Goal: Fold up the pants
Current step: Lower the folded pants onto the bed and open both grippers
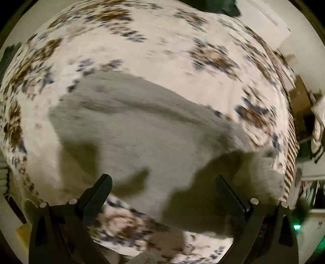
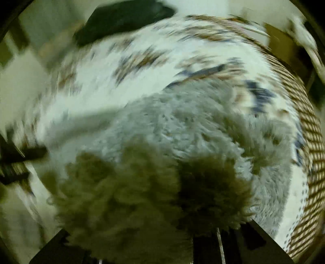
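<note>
The grey fluffy pants (image 1: 142, 130) lie spread on a floral bedspread (image 1: 154, 40). In the left wrist view my left gripper (image 1: 164, 182) hovers above the pants' near edge, its two black fingers wide apart and empty. In the right wrist view the pants (image 2: 182, 132) fill the frame, and a bunched fold of the fleece (image 2: 142, 203) covers the fingers of my right gripper (image 2: 195, 239). The fingers seem shut on that fold, with the fabric lifted toward the camera. Both views are motion-blurred.
The bedspread's striped edge (image 2: 310, 142) runs down the right side. A dark garment or pillow (image 2: 121, 18) lies at the bed's far end. Furniture and a cardboard box (image 1: 300, 95) stand beyond the bed's right edge.
</note>
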`<action>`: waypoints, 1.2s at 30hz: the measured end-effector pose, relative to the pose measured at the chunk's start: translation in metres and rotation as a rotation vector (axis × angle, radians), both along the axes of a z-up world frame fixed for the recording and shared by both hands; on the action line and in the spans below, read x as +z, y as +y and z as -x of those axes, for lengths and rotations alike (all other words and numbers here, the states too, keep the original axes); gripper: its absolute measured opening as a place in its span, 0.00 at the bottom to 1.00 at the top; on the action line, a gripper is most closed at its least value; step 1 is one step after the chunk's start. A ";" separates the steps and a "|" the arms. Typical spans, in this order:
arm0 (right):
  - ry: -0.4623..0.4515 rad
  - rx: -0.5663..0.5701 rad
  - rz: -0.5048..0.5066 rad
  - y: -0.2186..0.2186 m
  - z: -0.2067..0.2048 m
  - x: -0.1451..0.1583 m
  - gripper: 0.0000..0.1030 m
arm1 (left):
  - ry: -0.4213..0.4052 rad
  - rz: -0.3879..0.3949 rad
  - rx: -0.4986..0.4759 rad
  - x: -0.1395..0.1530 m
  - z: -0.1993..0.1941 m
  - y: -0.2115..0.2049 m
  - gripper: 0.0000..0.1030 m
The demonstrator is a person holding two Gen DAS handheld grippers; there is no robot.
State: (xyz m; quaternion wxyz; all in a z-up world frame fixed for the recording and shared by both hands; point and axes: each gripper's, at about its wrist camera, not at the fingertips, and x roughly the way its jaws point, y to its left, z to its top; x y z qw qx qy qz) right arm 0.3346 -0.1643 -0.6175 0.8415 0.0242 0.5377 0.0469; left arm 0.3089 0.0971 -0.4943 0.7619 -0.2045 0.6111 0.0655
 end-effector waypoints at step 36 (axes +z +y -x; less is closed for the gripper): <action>0.278 -0.600 -0.260 -0.201 0.071 -0.069 1.00 | 0.008 0.227 -0.267 -0.086 -0.061 -0.048 0.10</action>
